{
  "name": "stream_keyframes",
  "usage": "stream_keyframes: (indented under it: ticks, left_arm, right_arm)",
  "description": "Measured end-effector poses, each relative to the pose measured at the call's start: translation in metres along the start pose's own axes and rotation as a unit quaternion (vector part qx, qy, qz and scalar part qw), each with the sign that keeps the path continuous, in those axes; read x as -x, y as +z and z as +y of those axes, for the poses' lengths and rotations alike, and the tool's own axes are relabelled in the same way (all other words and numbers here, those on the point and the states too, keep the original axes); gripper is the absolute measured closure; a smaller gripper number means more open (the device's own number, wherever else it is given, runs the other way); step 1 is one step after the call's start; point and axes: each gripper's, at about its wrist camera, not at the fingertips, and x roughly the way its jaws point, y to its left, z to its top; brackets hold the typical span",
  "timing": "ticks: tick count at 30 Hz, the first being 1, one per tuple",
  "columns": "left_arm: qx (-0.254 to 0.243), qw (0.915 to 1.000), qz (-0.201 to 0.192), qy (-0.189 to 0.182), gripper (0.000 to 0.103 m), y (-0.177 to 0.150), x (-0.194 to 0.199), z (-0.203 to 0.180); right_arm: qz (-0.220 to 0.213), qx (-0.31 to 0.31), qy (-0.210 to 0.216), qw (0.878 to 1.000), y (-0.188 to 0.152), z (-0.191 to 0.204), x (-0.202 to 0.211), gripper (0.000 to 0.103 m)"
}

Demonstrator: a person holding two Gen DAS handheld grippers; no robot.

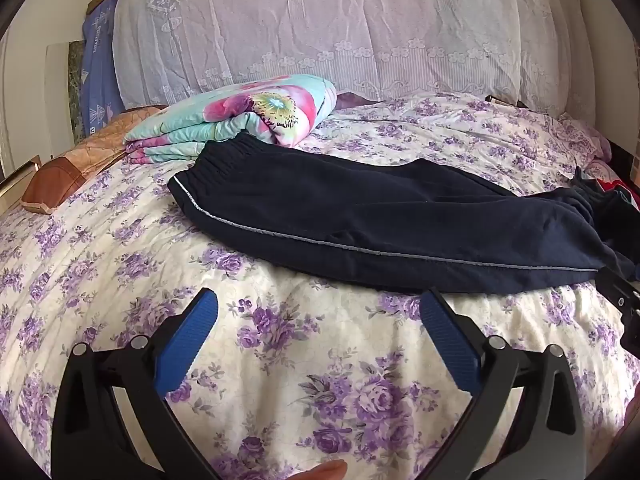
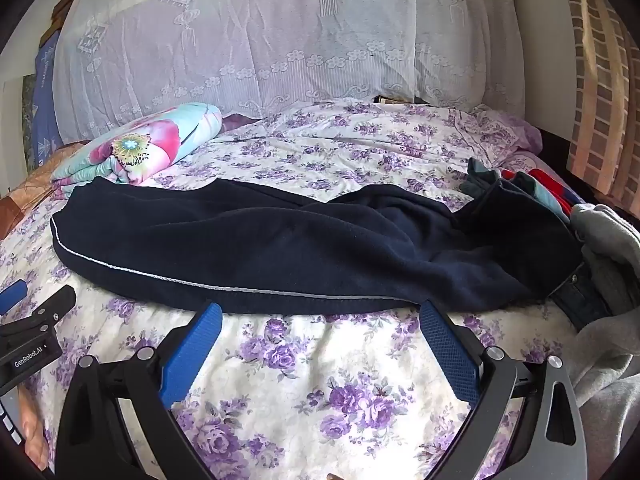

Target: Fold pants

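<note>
Dark navy pants [image 1: 380, 216] with a grey side stripe lie lengthwise across the bed, folded leg on leg, waistband at the left, cuffs at the right. They also show in the right wrist view [image 2: 280, 240]. My left gripper [image 1: 320, 304] is open and empty, just short of the pants' near edge, toward the leg half. My right gripper [image 2: 320, 312] is open and empty, its fingertips at the near edge of the lower legs. The left gripper's body shows at the left of the right wrist view [image 2: 36, 320].
The bed has a purple-flowered sheet [image 1: 280, 360]. A folded floral quilt [image 1: 240, 120] lies behind the waistband. A brown pillow [image 1: 60, 176] is at far left. A pile of clothes, grey and red [image 2: 608, 240], sits by the cuffs. A lace-covered headboard [image 1: 320, 32] stands behind.
</note>
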Motion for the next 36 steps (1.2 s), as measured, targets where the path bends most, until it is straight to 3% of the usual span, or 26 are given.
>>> stream_keyframes:
  ticks: [36]
  left_arm:
    - [0.001,1.0000,0.001,-0.001,0.004,0.0002,-0.0008,0.0005]
  right_arm:
    - [0.009,0.002,0.001,1.000,-0.0016,0.0025,-0.0019,0.003]
